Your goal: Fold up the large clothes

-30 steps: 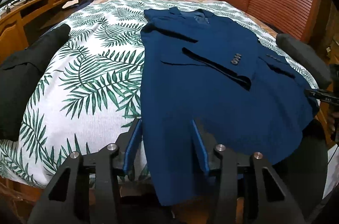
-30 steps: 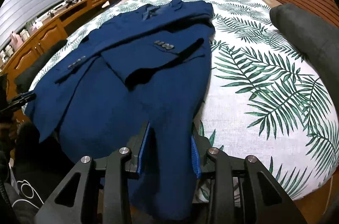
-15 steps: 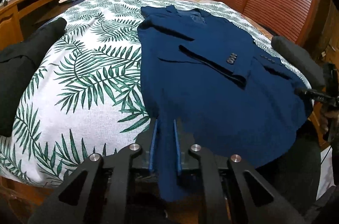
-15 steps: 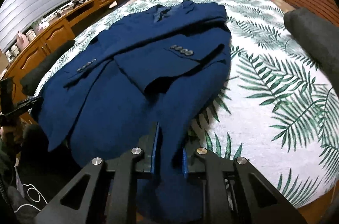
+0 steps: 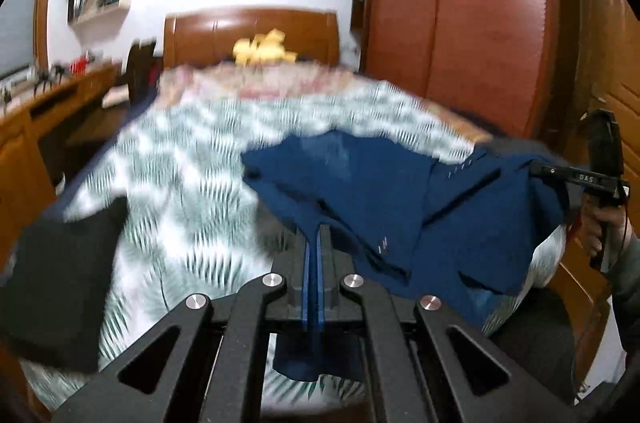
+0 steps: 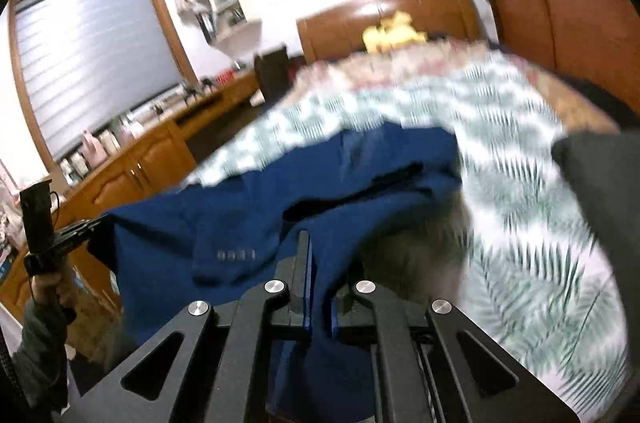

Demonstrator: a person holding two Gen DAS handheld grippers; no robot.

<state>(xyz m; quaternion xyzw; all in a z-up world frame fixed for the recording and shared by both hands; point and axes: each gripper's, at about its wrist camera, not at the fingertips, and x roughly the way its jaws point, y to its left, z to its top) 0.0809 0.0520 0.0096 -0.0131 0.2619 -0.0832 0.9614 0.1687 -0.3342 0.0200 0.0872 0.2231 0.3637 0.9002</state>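
Fabric of the navy suit jacket [image 5: 460,223] now sits pinched between the fingers of both grippers, where a second ago each pair stood spread on either side of the hem. The left gripper [image 5: 314,243] has its fingers pressed together on the hem's left corner, and cloth hangs below them. The right gripper [image 6: 316,263] pinches the other corner the same way, with a fold of blue cloth running up between its fingers.

Both views have swung upward since then: the headboard [image 5: 248,31] and the yellow plush toy [image 5: 262,49] beyond the fingertips sit much lower in view, and the leaf-print bedspread [image 5: 180,163] is smeared with motion blur. The jacket's lower half has left the bed and slopes up from the far collar end toward the fingers, while its upper half lies on the bedspread ahead of them. In the left view, the right gripper shows far to the right of the fingers, held in a hand [image 5: 604,227]. A dark cushion [image 5: 60,283] lies to the left of the left fingers.

For the task, this looks like the start of the lengthwise fold: with both hem corners secured and raised, the next move is probably to carry them forward over the collar end. Uneven height between the hands could skew the fold.
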